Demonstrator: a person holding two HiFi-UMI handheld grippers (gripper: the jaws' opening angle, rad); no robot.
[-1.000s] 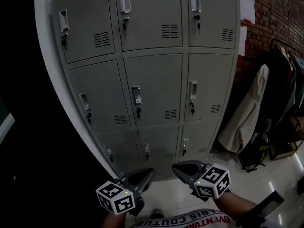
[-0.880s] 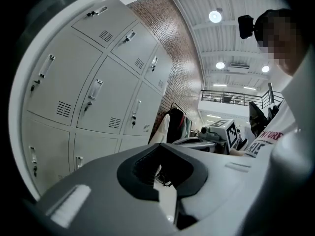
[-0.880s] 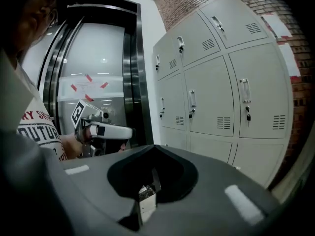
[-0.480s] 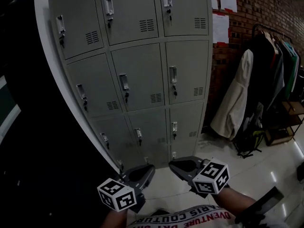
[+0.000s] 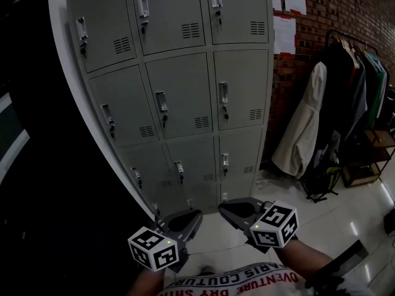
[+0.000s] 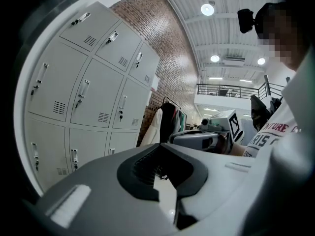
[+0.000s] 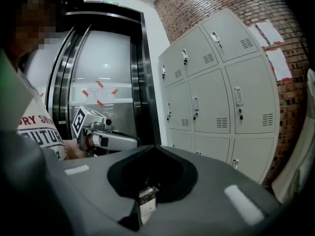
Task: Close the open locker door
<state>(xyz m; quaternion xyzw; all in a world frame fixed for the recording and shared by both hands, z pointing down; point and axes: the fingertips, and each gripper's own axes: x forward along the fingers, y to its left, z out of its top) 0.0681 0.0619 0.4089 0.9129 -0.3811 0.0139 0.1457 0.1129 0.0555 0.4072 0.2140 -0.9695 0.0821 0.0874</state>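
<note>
The lockers (image 5: 179, 91) stand straight ahead in three columns, their doors all flush with one another. To their left is a doorway (image 7: 106, 77). To their right runs a brick wall (image 5: 352, 5), with papers (image 5: 285, 34) on it just beside the top lockers. A clothes rack (image 5: 361, 42) stands before that wall with coats (image 5: 305, 134) hanging from it, and a bag (image 5: 322, 179) sits on the floor (image 5: 345, 227) beneath them. The left gripper (image 5: 188, 219) and right gripper (image 5: 229, 207) lie side by side close to the person's body, before the bottom row of lockers and apart from it.
</note>
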